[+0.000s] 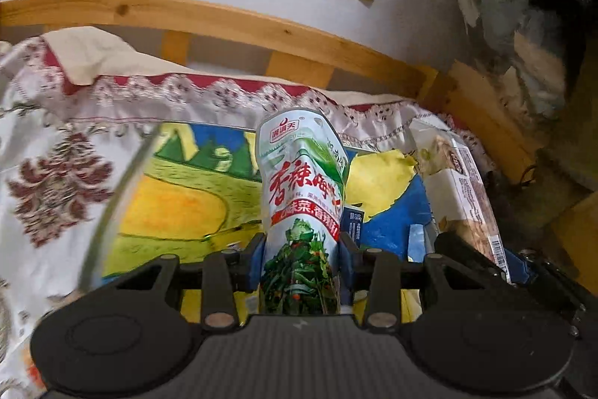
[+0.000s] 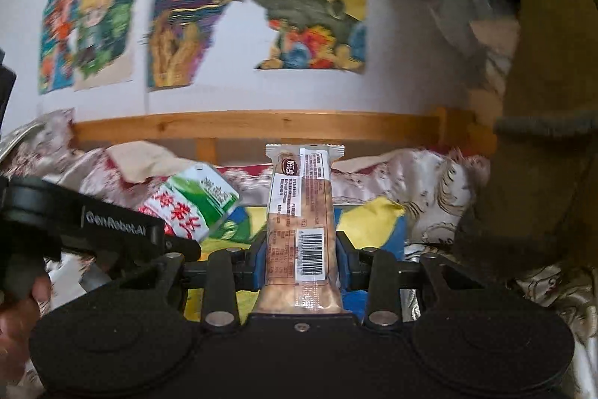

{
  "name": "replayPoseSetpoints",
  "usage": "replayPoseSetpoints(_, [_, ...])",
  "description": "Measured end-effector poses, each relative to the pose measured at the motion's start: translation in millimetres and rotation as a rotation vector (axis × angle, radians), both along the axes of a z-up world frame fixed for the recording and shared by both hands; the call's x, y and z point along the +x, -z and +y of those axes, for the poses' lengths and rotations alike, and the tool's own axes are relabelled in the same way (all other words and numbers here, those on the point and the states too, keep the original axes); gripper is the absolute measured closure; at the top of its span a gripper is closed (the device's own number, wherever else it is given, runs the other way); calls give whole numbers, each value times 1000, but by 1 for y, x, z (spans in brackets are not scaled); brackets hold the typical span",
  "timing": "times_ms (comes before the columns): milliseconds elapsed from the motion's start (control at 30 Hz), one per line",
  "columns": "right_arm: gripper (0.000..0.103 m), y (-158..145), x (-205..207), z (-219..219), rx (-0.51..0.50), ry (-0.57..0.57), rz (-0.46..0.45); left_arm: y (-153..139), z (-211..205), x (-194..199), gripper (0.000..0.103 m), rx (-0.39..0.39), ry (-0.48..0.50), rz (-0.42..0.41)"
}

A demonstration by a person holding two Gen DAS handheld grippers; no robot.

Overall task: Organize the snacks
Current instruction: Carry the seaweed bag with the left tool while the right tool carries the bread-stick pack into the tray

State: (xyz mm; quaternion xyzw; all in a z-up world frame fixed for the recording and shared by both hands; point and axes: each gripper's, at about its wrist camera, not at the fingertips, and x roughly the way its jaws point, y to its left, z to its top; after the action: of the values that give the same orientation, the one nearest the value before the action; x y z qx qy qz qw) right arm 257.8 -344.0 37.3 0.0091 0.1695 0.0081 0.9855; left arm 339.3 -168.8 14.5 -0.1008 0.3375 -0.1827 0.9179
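Note:
My left gripper (image 1: 302, 258) is shut on a silver-green seaweed snack packet (image 1: 301, 189) with red Chinese writing, held upright above a colourful painted sheet (image 1: 179, 189). My right gripper (image 2: 302, 258) is shut on a long brown-and-white wrapped pastry bar (image 2: 301, 212) with a barcode, also held upright. The pastry bar shows at the right of the left wrist view (image 1: 463, 197). The seaweed packet shows at the left of the right wrist view (image 2: 190, 204), with the left gripper's black body (image 2: 93, 223) in front of it.
A floral satin cloth (image 1: 56, 182) with a lace edge covers the surface. A wooden rail (image 1: 231, 21) runs behind it, below a white wall with colourful drawings (image 2: 187, 17). Dark clothing (image 1: 523, 25) hangs at the right.

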Motion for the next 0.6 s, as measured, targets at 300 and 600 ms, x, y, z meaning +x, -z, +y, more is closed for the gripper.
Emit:
replayPoseSetpoints(300, [66,54,37,-30,91,61,84,38,-31,40,57,44,-21,70])
replayPoseSetpoints(600, [65,79,51,-25,47,76,144,58,-39,46,53,108,-34,105])
